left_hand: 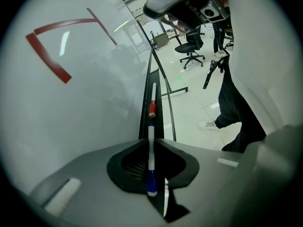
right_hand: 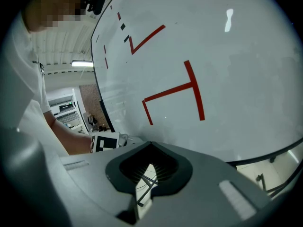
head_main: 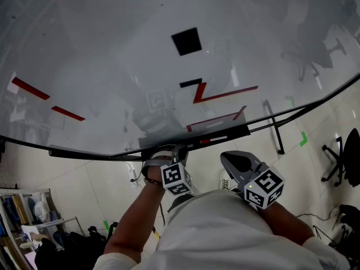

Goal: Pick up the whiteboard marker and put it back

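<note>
— Left gripper (left_hand: 151, 144)?
— Clamped on white-barrelled, blue-capped whiteboard marker (left_hand: 150, 160), barrel gripped lengthwise along the jaw seam. Pointed along black tray ledge (left_hand: 159, 117) at foot of glossy white whiteboard (left_hand: 71, 126). Contact with ledge: could not be told.
— Right gripper (right_hand: 150, 150)?
— Pressed almost together, nothing pinched; kept low, apart from the ledge.
— Else on ledge?
— Red-capped marker (left_hand: 152, 109), just beyond the held one.
— Status?
— Pick-up judged done; setting down and release outstanding.

Two markers: blue marker (left_hand: 151, 173), red marker (left_hand: 152, 109). Two grippers (head_main: 173, 149). One whiteboard (head_main: 112, 49).
</note>
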`<action>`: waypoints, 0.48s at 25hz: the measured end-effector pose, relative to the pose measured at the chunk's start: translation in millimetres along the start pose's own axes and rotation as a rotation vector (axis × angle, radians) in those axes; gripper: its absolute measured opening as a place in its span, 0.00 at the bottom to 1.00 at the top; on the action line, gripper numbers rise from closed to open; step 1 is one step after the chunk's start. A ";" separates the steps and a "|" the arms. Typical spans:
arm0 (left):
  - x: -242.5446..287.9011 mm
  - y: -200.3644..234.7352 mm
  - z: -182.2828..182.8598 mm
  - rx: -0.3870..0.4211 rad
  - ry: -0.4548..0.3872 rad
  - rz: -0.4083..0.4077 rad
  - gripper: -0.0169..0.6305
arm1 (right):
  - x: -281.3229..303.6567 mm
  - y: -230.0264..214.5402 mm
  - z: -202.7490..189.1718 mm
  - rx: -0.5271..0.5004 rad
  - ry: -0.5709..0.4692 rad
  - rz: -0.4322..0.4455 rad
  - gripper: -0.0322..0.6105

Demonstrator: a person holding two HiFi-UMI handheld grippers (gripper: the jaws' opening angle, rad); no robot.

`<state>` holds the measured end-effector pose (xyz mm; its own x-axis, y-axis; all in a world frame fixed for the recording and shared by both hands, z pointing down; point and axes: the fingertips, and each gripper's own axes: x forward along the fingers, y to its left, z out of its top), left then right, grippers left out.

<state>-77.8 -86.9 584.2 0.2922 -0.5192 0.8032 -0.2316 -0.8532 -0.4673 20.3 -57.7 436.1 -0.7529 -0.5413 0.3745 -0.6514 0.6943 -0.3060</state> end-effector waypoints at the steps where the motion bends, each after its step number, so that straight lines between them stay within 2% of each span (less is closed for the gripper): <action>1: 2.0 0.5 0.3 0.003 0.001 0.000 0.11 | 0.0 0.1 0.5 -0.001 -0.001 0.000 0.05; 12: 7.1 3.7 1.3 0.009 0.008 0.002 0.11 | -2.5 0.7 -0.7 0.003 -0.003 -0.002 0.05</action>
<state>-75.4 -93.8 587.7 0.2847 -0.5207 0.8049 -0.2243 -0.8525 -0.4722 21.7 -55.5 435.6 -0.7517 -0.5442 0.3724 -0.6533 0.6918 -0.3077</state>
